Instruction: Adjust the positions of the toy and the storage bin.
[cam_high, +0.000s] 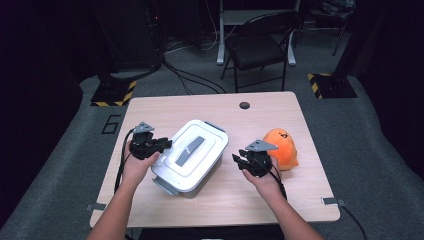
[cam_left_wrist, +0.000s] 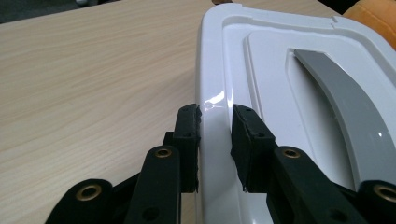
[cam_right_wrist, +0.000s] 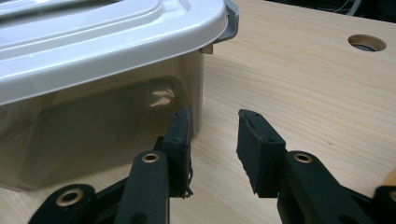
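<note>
Left hand-held gripper (cam_left_wrist: 215, 116) had its jaws straddling the rim of the white lid (cam_left_wrist: 299, 102) on the plastic box (cam_high: 192, 155), which sat mid-counter (cam_high: 210, 107), angled. The pads looked near the rim on both sides, but I couldn't see them pressing on it, so I counted it as spread around the rim, not yet pinching. Right hand-held gripper (cam_right_wrist: 214, 119) was spread with nothing between the jaws, low beside the box's clear wall (cam_right_wrist: 93, 121), just under the lid edge near the grey latch (cam_right_wrist: 229, 23). The orange plush toy (cam_high: 281, 147) lay to the right, apart from the box.

My read: the lid was being taken off. To do it well I'd close fully on the rim before lifting, release the latch first, steady the box with the right, and lift straight, not twisting.
</note>
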